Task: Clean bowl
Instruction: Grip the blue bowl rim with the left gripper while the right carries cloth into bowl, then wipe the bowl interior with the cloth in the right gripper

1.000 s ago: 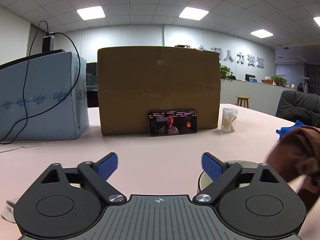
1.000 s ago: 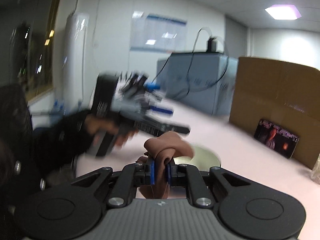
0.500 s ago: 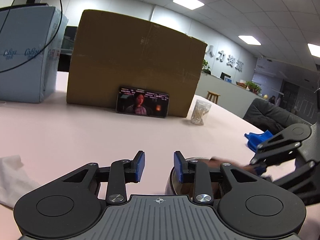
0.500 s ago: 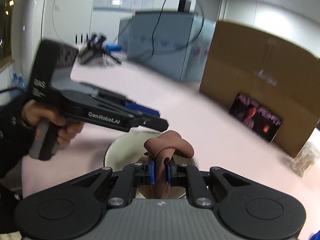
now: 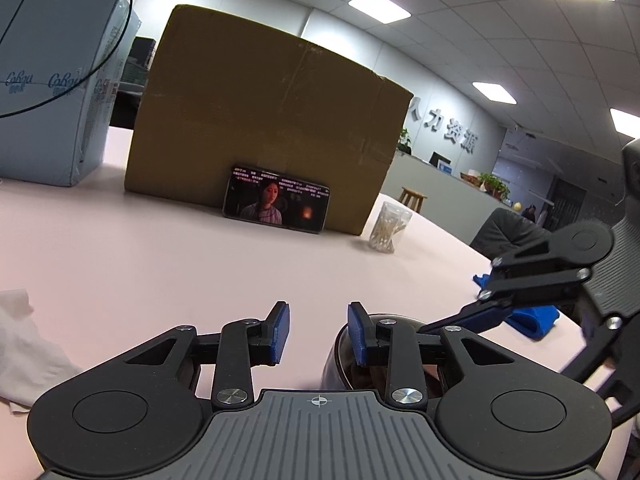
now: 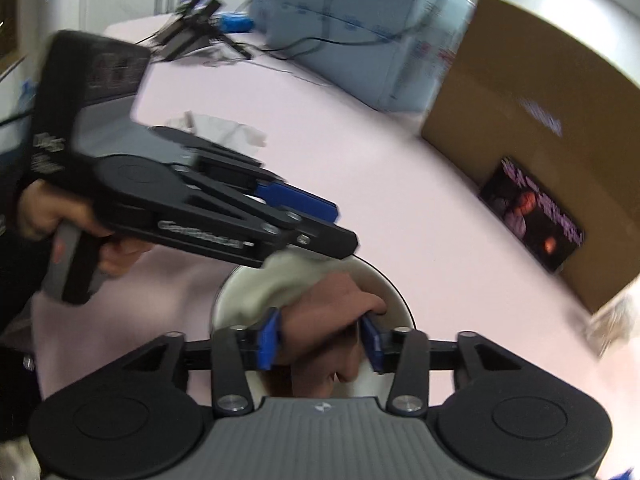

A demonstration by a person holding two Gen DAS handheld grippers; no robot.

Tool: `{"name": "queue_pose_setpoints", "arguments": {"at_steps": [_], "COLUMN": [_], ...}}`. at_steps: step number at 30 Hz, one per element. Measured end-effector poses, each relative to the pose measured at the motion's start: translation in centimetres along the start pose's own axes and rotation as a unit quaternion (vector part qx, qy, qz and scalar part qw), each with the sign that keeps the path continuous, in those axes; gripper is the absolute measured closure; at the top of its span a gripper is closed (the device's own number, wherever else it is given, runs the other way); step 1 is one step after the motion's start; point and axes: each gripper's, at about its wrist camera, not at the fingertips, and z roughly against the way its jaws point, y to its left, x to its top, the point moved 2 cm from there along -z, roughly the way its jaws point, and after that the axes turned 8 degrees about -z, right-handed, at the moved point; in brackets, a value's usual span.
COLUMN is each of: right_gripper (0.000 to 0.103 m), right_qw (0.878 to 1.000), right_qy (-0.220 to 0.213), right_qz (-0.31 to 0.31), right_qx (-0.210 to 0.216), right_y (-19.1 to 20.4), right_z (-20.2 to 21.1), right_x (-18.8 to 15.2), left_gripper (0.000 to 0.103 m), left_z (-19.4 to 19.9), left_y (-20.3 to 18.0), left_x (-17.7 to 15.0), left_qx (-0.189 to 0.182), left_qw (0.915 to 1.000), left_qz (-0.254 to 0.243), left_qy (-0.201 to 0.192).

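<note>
The bowl (image 6: 390, 296) sits on the pink table, white inside with a dark rim; in the left wrist view its dark side (image 5: 336, 360) shows behind my right finger. My left gripper (image 5: 318, 330) is partly open at the bowl's left edge, its right finger by the rim; whether it touches is unclear. It also shows in the right wrist view (image 6: 312, 224). My right gripper (image 6: 318, 336) has opened over the bowl, with a brown cloth (image 6: 328, 320) bunched between its fingers inside the bowl. It reaches in from the right in the left wrist view (image 5: 460, 322).
A cardboard box (image 5: 264, 120) stands at the back with a phone (image 5: 276, 204) playing video against it. A blue-grey box (image 5: 52, 96) is at the left, a cotton-swab jar (image 5: 388, 228) at the right, a blue cloth (image 5: 532, 316) beyond, white tissue (image 5: 20, 344) at the left.
My right gripper came down into the bowl and its fingers spread apart around the brown cloth. My left gripper closed partway and moved up to the bowl's left rim.
</note>
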Motion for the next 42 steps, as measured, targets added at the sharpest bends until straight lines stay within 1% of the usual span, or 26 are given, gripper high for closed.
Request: {"name": "queue_pose_setpoints", "arguments": {"at_steps": [2, 3, 4, 5, 6, 7, 10, 14, 16, 17, 19, 20, 21, 22, 25, 27, 29, 32, 34, 38, 42], "right_gripper": [0.053, 0.056, 0.065, 0.071, 0.08, 0.084, 0.087, 0.087, 0.087, 0.087, 0.087, 0.087, 0.087, 0.087, 0.087, 0.087, 0.087, 0.085, 0.084, 0.084, 0.084], "right_qw": [0.999, 0.999, 0.998, 0.997, 0.996, 0.995, 0.993, 0.995, 0.996, 0.996, 0.995, 0.995, 0.994, 0.994, 0.995, 0.995, 0.996, 0.997, 0.997, 0.996, 0.995], "right_qy": [0.017, 0.029, 0.042, 0.056, 0.071, 0.082, 0.108, 0.093, 0.088, 0.089, 0.096, 0.101, 0.103, 0.105, 0.101, 0.093, 0.086, 0.076, 0.077, 0.09, 0.099], "right_qz": [0.04, 0.042, 0.045, 0.047, 0.051, 0.049, 0.045, 0.03, 0.028, 0.027, 0.027, 0.027, 0.026, 0.024, 0.02, 0.02, 0.022, 0.015, 0.011, 0.009, 0.007], "right_qx": [0.009, 0.011, 0.01, 0.007, 0.002, 0.004, 0.009, 0.01, 0.005, 0.003, -0.001, -0.002, -0.001, 0.002, 0.019, 0.029, 0.031, 0.022, 0.018, 0.005, 0.02], "right_y": [0.3, 0.3, 0.1, 0.0, -0.3, -0.6, -1.0, -1.4, -1.3, -1.3, -1.4, -1.5, -1.5, -1.6, -1.5, -1.2, -1.1, -1.4, -1.7, -2.1, -2.2], "right_z": [0.0, -0.3, -0.7, -1.2, -1.9, -2.4, -3.9, -4.6, -4.8, -4.8, -4.7, -4.5, -4.2, -3.9, -3.5, -3.5, -3.8, -4.4, -4.8, -4.8, -4.4], "right_x": [0.4, 0.6, 0.9, 1.2, 1.4, 1.6, 1.8, 1.8, 1.8, 1.8, 1.6, 1.3, 1.1, 0.9, 0.7, 0.9, 1.1, 1.6, 1.7, 1.5, 1.3], "left_gripper": [0.072, 0.072, 0.071, 0.07, 0.069, 0.069, 0.067, 0.066, 0.058, 0.051, 0.046, 0.041, 0.031, 0.028, 0.026, 0.022, 0.021, 0.021, 0.021, 0.021, 0.021], "left_z": [-0.1, 0.0, 0.0, 0.0, 0.0, 0.0, -0.1, -0.6, -0.8, -0.8, -0.9, -1.0, -1.1, -1.3, -1.6, -1.6, -1.6, -1.5, -1.3, -1.0, -0.6], "left_y": [0.1, 0.1, 0.2, 0.2, 0.3, 0.4, 0.5, 0.6, 0.8, 0.9, 1.1, 1.1, 1.1, 1.1, 1.3, 1.3, 1.4, 1.4, 1.4, 1.5, 1.5], "left_x": [0.0, 0.0, 0.0, 0.0, 0.0, -0.1, -0.2, -0.4, -0.5, -0.5, -0.6, -0.6, -0.7, -0.7, -0.8, -0.9, -1.0, -1.0, -1.0, -0.9, -0.8], "left_qx": [0.002, 0.002, 0.003, 0.003, 0.002, 0.001, -0.003, -0.009, -0.003, 0.002, 0.007, 0.011, 0.019, 0.027, 0.032, 0.036, 0.038, 0.038, 0.038, 0.037, 0.037], "left_qw": [1.0, 1.0, 1.0, 1.0, 1.0, 0.9999, 0.9998, 0.9993, 0.999, 0.9988, 0.9984, 0.9982, 0.9978, 0.9973, 0.9963, 0.9958, 0.9955, 0.9957, 0.9962, 0.9966, 0.9973], "left_qz": [0.001, 0.001, 0.002, 0.003, 0.006, 0.008, 0.013, 0.018, 0.023, 0.027, 0.032, 0.032, 0.032, 0.032, 0.036, 0.036, 0.037, 0.036, 0.037, 0.04, 0.04], "left_qy": [0.002, 0.003, 0.003, 0.005, 0.007, 0.008, 0.016, 0.031, 0.038, 0.041, 0.046, 0.049, 0.054, 0.06, 0.072, 0.076, 0.079, 0.075, 0.069, 0.062, 0.049]}}
